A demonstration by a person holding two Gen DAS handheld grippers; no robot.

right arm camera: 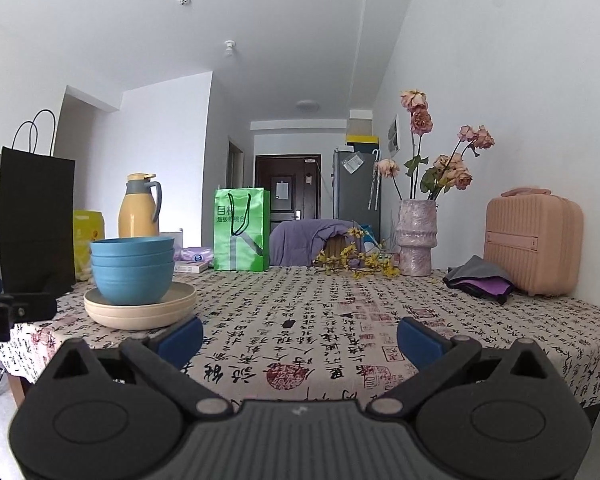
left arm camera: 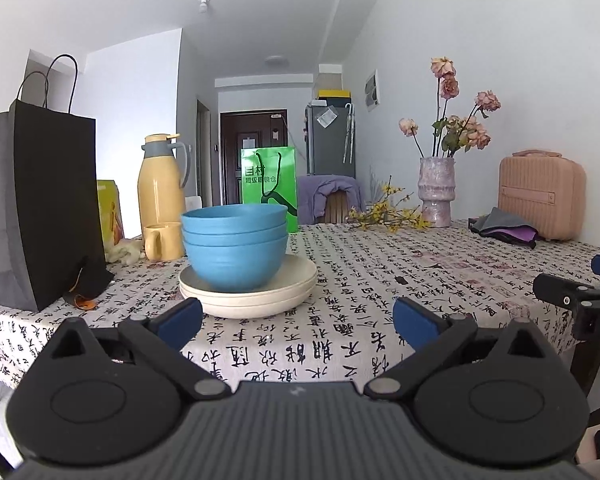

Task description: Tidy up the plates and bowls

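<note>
1. Likely light, rigid and smooth, three nested blue bowls (left arm camera: 234, 250) sit on stacked cream plates (left arm camera: 249, 294) on the patterned tablecloth (left arm camera: 380, 280), left of centre; pinch a rim.
2. Left gripper (left arm camera: 296, 318) and right gripper (right arm camera: 300, 340) hover near the table edge, fingers spread, empty.
3. Plate count is unclear; bowl interiors are hidden.

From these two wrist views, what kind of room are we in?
Most likely a home dining area in a flat. A table under a calligraphy-print tablecloth carries stacked blue bowls on cream plates, a yellow thermos jug and a vase of dried roses; a fridge and entrance door stand behind.
</note>
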